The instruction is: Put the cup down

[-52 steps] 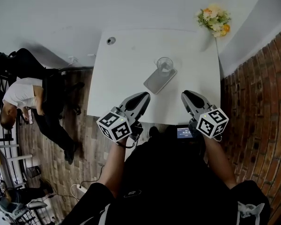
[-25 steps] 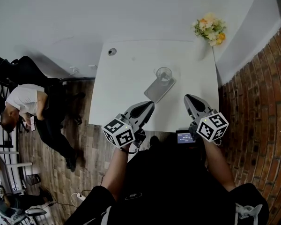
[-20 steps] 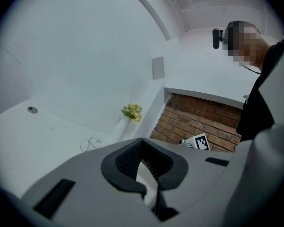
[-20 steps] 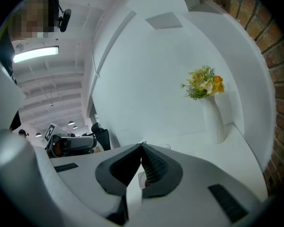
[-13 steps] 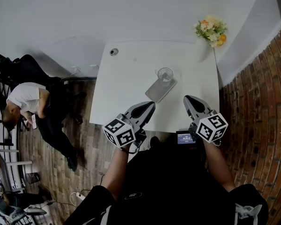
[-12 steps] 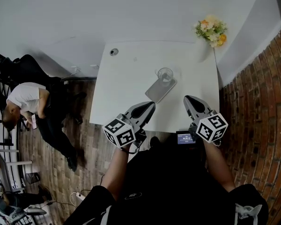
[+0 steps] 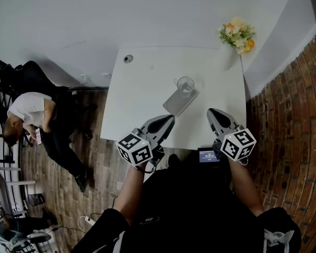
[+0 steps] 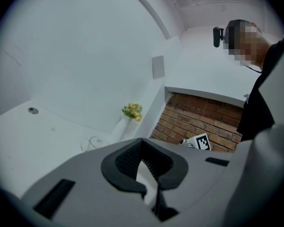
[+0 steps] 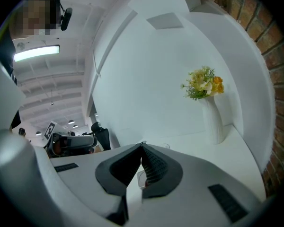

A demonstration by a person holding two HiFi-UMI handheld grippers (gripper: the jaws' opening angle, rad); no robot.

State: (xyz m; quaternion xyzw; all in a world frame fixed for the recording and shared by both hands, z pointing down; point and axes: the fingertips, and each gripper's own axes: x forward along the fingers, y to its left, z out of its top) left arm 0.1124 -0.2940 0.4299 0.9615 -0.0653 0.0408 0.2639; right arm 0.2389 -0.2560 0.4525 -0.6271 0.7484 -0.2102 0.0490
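A clear glass cup (image 7: pixel 185 85) stands upright on the white table (image 7: pixel 142 88), at the far end of a flat grey slab (image 7: pixel 179 102). My left gripper (image 7: pixel 170 118) hovers over the table's near edge, a short way in front of the slab, shut and empty. My right gripper (image 7: pixel 211 111) is to the right of the slab, also shut with nothing in it. In the left gripper view the cup (image 8: pixel 95 143) shows just past the closed jaws of the left gripper (image 8: pixel 142 140). In the right gripper view the closed jaws of the right gripper (image 9: pixel 142 144) hide the cup.
A white vase of flowers (image 7: pixel 238 29) stands at the table's far right corner by the brick wall (image 7: pixel 289 120). A small round grommet (image 7: pixel 128 58) sits at the far left corner. A person (image 7: pixel 26 115) sits on the floor side to the left. A small screen (image 7: pixel 207 154) hangs below the right gripper.
Both grippers have stayed shut near the table's near edge. The cup has not moved; only the head view has shifted slightly.
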